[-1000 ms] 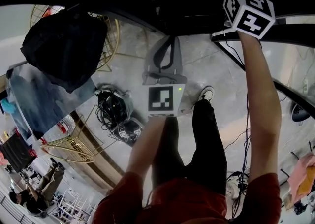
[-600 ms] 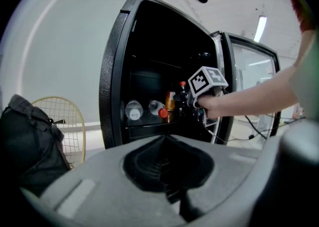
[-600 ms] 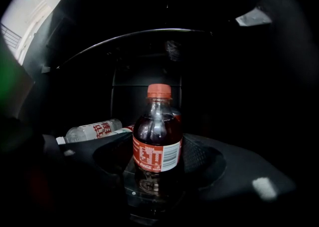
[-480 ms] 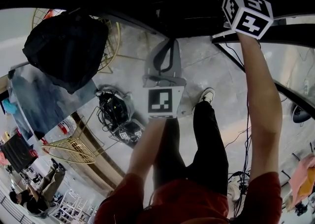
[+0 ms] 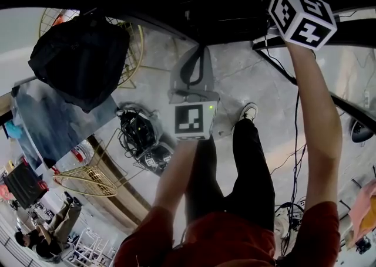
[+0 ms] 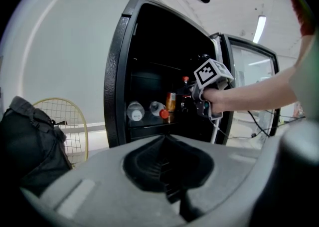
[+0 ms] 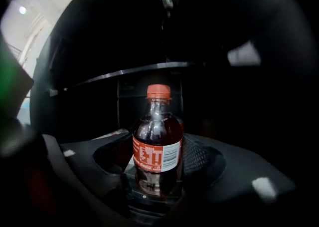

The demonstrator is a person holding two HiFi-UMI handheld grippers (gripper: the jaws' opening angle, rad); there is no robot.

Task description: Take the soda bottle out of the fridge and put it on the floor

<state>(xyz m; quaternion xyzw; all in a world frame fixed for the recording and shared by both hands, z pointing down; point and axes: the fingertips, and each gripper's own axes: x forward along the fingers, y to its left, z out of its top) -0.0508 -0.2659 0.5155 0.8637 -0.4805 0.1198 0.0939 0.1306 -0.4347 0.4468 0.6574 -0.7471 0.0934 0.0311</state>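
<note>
A soda bottle with dark drink, a red cap and a red label stands upright between my right gripper's jaws, inside the dark fridge. The jaws close on its lower body; its base is hidden behind the gripper. In the head view only the right gripper's marker cube shows at the fridge's edge. From the left gripper view, the right gripper reaches into the shelf beside a red cap. My left gripper hangs back outside the fridge, jaws together and empty; it shows low in the head view.
The fridge door stands open to the right. Two clear bottles and an orange one lie on the shelf. A black bag on a gold wire chair sits left. Cables clutter the stone floor.
The right hand's marker cube has shifted slightly to the right in the head view. The left gripper has stayed where it was.
</note>
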